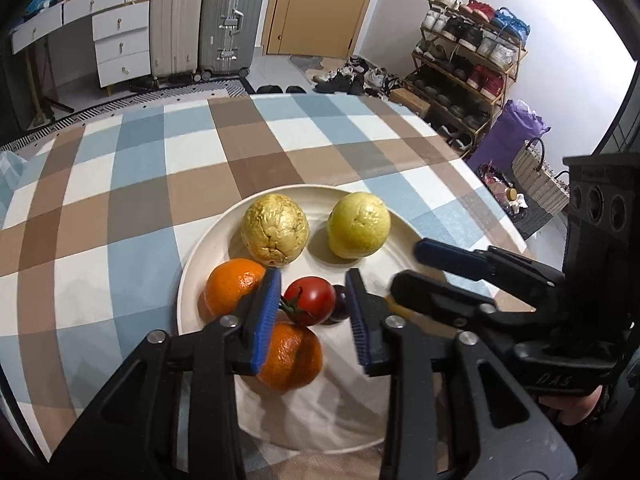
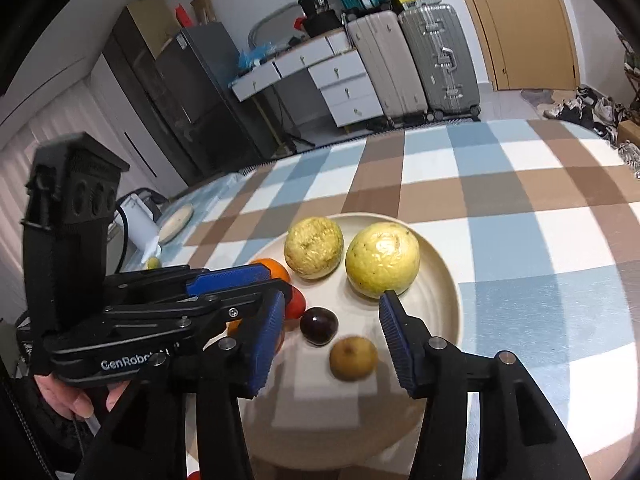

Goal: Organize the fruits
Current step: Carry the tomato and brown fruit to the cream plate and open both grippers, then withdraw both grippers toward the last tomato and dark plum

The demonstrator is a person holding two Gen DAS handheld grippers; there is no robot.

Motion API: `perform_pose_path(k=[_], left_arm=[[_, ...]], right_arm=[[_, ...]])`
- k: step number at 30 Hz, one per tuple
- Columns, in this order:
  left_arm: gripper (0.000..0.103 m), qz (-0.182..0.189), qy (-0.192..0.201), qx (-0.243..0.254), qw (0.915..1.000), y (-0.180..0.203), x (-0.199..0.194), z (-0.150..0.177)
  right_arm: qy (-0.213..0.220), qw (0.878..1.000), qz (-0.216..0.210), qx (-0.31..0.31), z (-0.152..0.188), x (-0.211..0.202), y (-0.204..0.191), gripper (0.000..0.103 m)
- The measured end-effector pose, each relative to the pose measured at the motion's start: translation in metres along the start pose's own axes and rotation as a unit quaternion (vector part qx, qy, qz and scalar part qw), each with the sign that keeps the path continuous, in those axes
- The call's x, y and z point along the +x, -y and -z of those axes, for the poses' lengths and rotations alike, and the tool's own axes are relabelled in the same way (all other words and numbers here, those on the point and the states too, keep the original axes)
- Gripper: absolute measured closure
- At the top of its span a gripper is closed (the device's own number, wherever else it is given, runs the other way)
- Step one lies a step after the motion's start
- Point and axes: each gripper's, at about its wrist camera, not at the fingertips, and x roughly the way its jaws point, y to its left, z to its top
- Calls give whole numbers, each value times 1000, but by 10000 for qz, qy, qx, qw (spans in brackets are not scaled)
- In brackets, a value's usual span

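Hovering over the plate [image 2: 444, 280], both tools, left [image 1: 314, 322] and right [image 2: 334, 342], gape apart above crowded fruit.

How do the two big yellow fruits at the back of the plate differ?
The left yellow fruit has rough, wrinkled, cracked skin; the right yellow fruit is smooth. The left one is a duller golden yellow, the right one greener and glossier. Both are roundish, similar in size, and sit apart on the plate.

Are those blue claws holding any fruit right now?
No. Both the left gripper and right gripper hang open above the plate, gripping nothing.
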Motion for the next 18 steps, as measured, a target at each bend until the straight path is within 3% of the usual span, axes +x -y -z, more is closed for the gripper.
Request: perform_pose_path(k=[2, 4, 8, 13, 18], left_arm=[[60, 25, 124, 8, 9999, 3, -12, 1], [49, 20, 235, 43, 9997, 7, -23, 3], [47, -9, 348, -45, 9994, 11, -45, 14], [33, -173, 536, -13, 9984, 17, -73, 35], [28, -335, 611, -108, 9975, 19, -98, 51]], right_arm=[[118, 9999, 54, 70, 3, -11, 1, 39], [235, 9994, 236, 64, 8, -23, 0, 20], [305, 9990, 318, 120, 19, -41, -3, 18], [384, 9989, 249, 137, 33, -64, -12, 12], [444, 9989, 166, 17, 48, -85, -29, 11]])
